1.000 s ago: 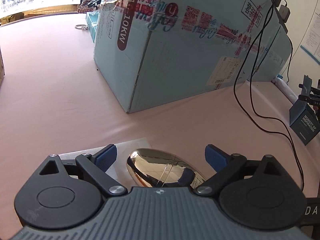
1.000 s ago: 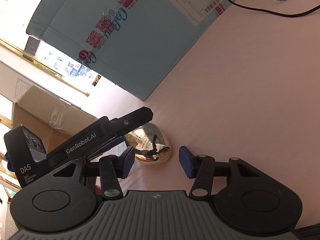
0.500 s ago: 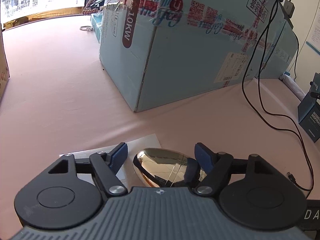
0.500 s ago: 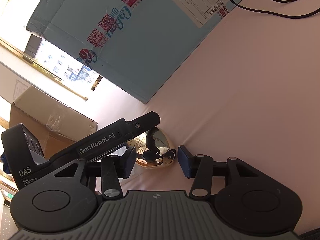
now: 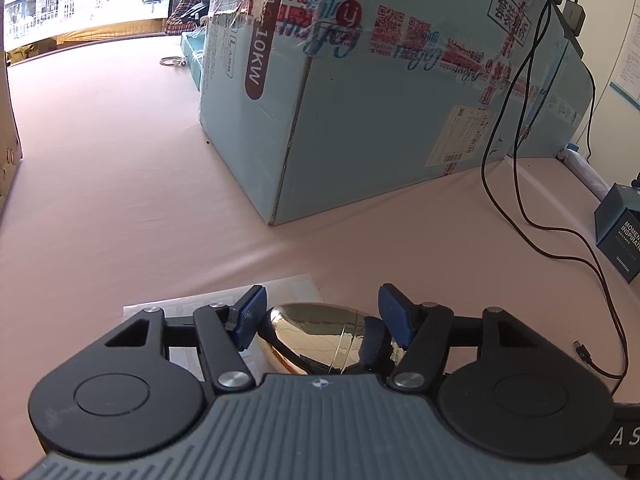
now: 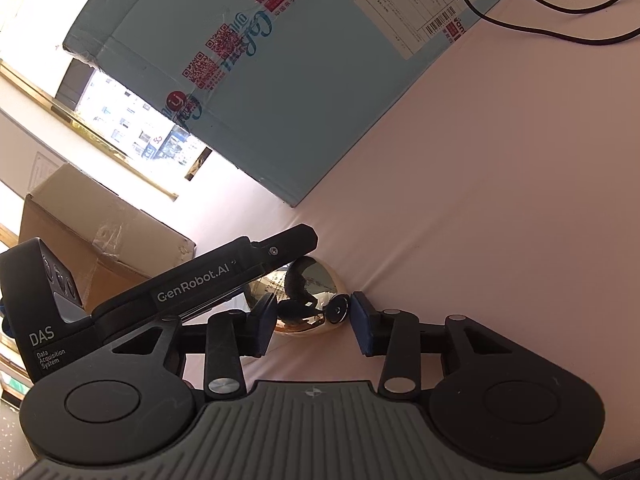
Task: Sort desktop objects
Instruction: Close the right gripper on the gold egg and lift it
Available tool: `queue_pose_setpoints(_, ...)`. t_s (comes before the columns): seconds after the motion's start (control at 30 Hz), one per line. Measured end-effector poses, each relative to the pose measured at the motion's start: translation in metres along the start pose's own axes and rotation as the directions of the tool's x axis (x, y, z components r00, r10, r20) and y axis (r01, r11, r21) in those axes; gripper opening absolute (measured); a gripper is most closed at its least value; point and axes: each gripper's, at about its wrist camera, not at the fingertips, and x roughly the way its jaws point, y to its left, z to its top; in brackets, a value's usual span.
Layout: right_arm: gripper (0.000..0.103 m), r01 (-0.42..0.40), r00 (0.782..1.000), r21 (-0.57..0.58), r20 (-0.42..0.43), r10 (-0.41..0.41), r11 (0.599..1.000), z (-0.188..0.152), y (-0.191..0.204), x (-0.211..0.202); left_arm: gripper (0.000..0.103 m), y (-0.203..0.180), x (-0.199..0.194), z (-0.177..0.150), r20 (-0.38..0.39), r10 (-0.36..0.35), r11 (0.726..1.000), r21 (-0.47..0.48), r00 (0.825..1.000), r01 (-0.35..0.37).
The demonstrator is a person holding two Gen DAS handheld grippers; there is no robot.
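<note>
A shiny gold egg-shaped object [image 5: 312, 336] lies on the pink table [image 5: 120, 200], partly over a white paper sheet [image 5: 288, 286]. My left gripper [image 5: 322, 316] is open, its blue pads straddling the egg with small gaps on both sides. In the right wrist view the same egg [image 6: 316, 280] sits between the pads of my right gripper [image 6: 314, 318], which is also open. One right finger [image 5: 372, 338] shows beside the egg in the left wrist view. The left gripper's body [image 6: 192, 292] hides the egg's upper left part.
A big light-blue carton [image 5: 400, 100] stands just beyond the egg. Black cables [image 5: 516, 184] hang down its right side and trail over the table to a loose plug [image 5: 582, 348]. A small dark box [image 5: 622, 236] sits far right, a brown cardboard box [image 6: 100, 224] to the left.
The left gripper's fingers have narrowed around the egg. The right gripper has moved closer, so the egg now lies between its pads.
</note>
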Motion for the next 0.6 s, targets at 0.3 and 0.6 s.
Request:
queue_pose_setpoints(0.3,0.037,-0.024,1.000,0.001,-0.012,0.024,1.000,-0.001,0.001,-0.002,0.055,-0.006,-0.011,-0.001,0.036,0.030,0.999,0.029,0.999,-0.031)
queue_pose_setpoints(0.6,0.037,-0.061,0.998,-0.011,-0.027,0.061,0.998,-0.006,0.006,-0.008,0.055,-0.007,-0.029,-0.006,0.069,0.042,0.997,0.062,0.997,-0.046)
